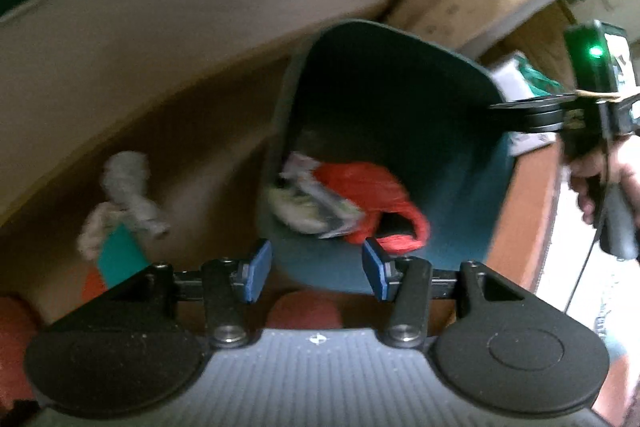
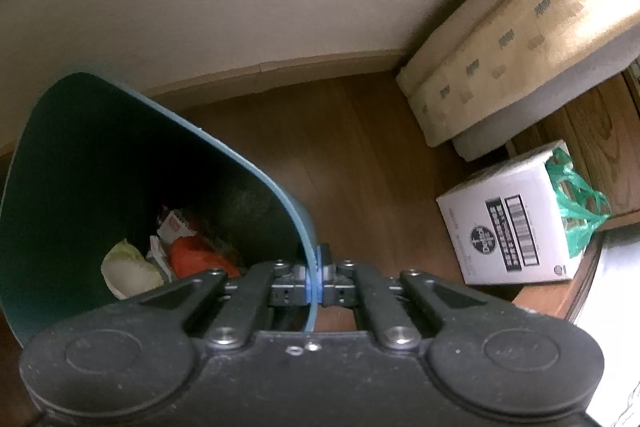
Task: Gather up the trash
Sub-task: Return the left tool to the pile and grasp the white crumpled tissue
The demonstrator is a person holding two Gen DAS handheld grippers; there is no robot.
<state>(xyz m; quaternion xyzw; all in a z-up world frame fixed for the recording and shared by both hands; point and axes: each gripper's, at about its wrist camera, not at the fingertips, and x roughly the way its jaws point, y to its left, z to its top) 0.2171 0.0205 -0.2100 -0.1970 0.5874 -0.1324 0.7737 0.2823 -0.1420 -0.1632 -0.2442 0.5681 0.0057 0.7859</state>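
A tall teal-blue plastic waste bin (image 2: 100, 163) with a thin, rounded-square rim stands on a brown wood-pattern floor (image 2: 360, 155), near a beige skirting board and pale wall.

From the right wrist camera, the right gripper (image 2: 314, 281) is clamped tight on the bin's rim, its two jaws pressed together with the thin blue edge sandwiched between them. Down inside the bin lie several pieces of trash: a crumpled orange-red plastic bag (image 2: 192, 257), a pale green and white wad (image 2: 128, 269) that looks like a cabbage leaf or soft paper, and white printed wrappers (image 2: 172, 227) behind them.

From the left wrist camera, which is motion-blurred, the left gripper (image 1: 316, 269) hangs above the near edge of the bin with its blue-padded jaws apart and nothing between them. The same red bag and pale wrappers show in the bin below. On the floor to the left of the bin lie a crumpled grey-white paper wad (image 1: 128, 187), a second paler wad just beside it, and a flat teal card (image 1: 120, 259). At the right edge, a person's hand (image 1: 608, 179) grips the handle of the other gripper.

To the right of the bin, well apart from it, sits a white cardboard box (image 2: 516, 223) with a black barcode label; a green plastic bag (image 2: 576, 199) pokes out of its top. Behind it lies a long tan-wrapped cushion or mattress (image 2: 520, 35).
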